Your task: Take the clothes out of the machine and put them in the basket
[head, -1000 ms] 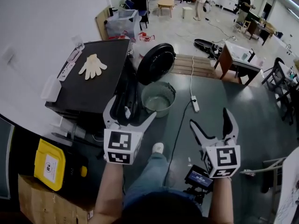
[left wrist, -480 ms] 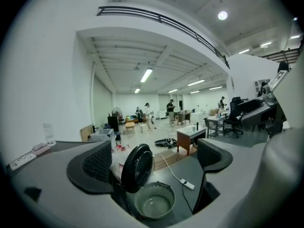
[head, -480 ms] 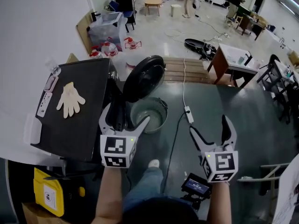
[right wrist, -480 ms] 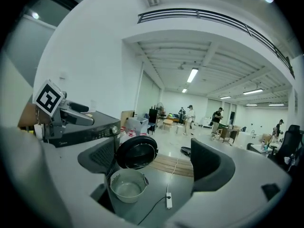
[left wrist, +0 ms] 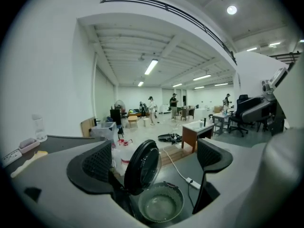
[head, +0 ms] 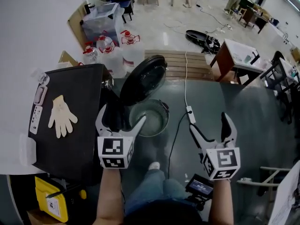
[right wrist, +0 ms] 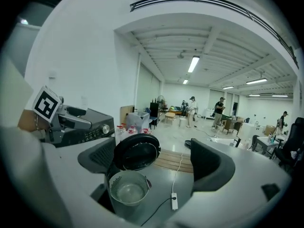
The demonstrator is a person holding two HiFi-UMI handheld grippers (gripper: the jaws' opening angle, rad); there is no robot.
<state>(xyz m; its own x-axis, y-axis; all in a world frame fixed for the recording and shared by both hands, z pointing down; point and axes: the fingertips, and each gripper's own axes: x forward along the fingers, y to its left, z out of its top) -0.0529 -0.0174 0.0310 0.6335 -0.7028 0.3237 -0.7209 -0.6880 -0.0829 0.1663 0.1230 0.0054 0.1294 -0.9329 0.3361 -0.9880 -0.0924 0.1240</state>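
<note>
Grey basket (head: 157,121) nearer spread left gripper (head: 122,114) than before; right gripper (head: 209,122) spread too.

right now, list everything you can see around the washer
washing machine: 1, black, at left
machine door: 1, black, round, swung open beside the basket
basket: 1, grey, on the floor in front of the machine
glove: 1, cream, flat on the machine's top
power strip: 1, white, on the floor right of the basket
yellow box: 1, low left by the machine
desk: 1, brown with pale top, far right
left tongs: 1, open, holding nothing
right tongs: 1, open, holding nothing
</note>
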